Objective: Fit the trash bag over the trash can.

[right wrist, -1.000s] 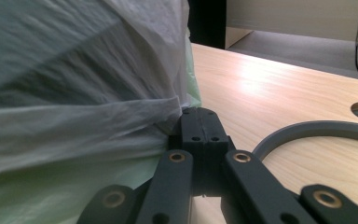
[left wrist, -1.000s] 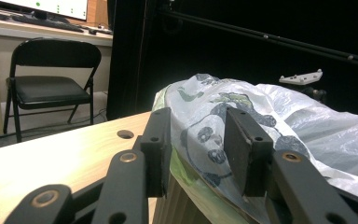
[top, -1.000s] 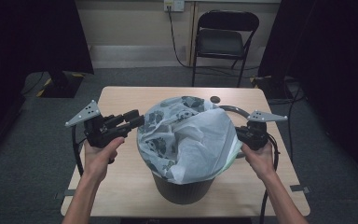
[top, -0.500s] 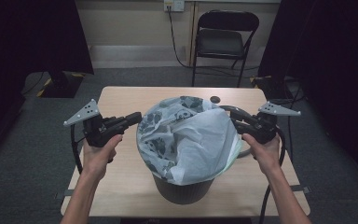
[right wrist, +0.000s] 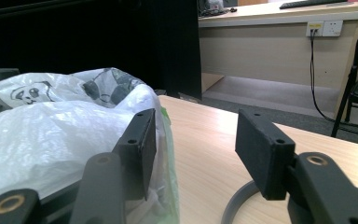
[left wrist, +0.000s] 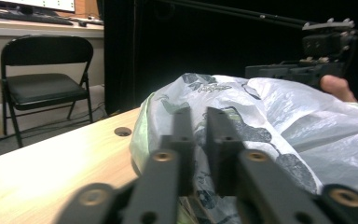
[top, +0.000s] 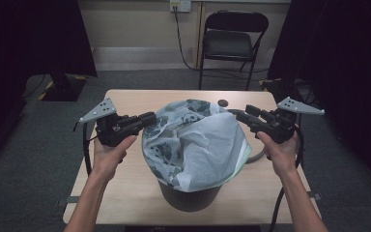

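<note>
- Right gripper [top: 245, 115] has drawn back from the plastic bag [top: 198, 140], jaws wide apart, holding nothing
- left gripper [top: 147, 118] level, jaws nearly closed at the bag's left edge; grip unclear
- bag drapes the bin [top: 188, 195] mid-table [top: 125, 193]

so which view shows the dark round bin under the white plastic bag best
The high view: the dark round bin shows below the white plastic bag draped over it, standing on the wooden table. In the left gripper view and the right gripper view the bag covers it, so its wall can't be made out.
</note>
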`<state>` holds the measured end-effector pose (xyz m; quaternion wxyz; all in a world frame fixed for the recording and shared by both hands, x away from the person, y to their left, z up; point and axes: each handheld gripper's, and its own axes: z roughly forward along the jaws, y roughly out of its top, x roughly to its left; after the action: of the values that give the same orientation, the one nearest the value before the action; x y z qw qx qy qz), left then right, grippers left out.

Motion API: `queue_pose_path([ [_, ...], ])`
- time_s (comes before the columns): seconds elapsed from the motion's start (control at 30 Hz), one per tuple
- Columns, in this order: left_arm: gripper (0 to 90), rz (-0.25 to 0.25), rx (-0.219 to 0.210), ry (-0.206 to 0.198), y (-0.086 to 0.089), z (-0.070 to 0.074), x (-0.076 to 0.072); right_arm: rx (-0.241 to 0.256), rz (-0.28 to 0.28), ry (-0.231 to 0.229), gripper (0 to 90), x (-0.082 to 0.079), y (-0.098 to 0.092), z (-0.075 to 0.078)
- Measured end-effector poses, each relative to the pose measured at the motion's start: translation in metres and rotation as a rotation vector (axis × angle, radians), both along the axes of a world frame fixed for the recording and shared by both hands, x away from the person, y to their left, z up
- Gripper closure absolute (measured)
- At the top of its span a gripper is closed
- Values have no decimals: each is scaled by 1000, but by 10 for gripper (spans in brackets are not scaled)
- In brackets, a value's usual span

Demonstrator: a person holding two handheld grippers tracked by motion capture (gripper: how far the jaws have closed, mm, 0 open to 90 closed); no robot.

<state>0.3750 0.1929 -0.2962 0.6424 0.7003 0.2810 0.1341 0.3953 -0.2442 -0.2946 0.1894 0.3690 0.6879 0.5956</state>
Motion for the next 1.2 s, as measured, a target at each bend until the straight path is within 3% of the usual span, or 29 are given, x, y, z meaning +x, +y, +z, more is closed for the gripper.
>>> queue_pose_path([
  [0.33, 900, -5, -9, -11, 15, -2, -17, -1, 10, -15, 475, -4, 4, 6],
  [0.47, 900, -1, -13, -33, 23, 1, -22, 2, 16, -19, 473, -4, 7, 8],
  [0.5, 864, 6, -25, -35, 23, 1, -21, 2, 16, -20, 472, -4, 9, 9],
  [0.57, 692, 22, -50, -28, 22, 4, -13, 5, 23, -27, 470, -5, 11, 11],
  [0.63, 599, 35, -17, -23, 16, 5, -5, 3, 28, -29, 466, -5, 13, 11],
  [0.7, 536, 27, 4, 11, 10, 2, 4, 6, 29, -28, 464, -5, 13, 11],
  [0.77, 574, 31, 24, 26, 6, -2, 8, 8, 27, -28, 461, -6, 13, 11],
  [0.8, 653, 11, -3, 33, 6, -4, 8, 10, 28, -30, 461, -6, 11, 11],
  [0.83, 723, 33, -11, 25, 6, -4, 7, 11, 27, -31, 461, -7, 10, 11],
  [0.97, 900, 37, -28, 24, 12, -2, 4, 9, 23, -28, 460, -7, 7, 10],
  [1.2, 900, 17, -15, 3, 15, -2, -6, 12, 22, -32, 458, -7, 7, 12],
])
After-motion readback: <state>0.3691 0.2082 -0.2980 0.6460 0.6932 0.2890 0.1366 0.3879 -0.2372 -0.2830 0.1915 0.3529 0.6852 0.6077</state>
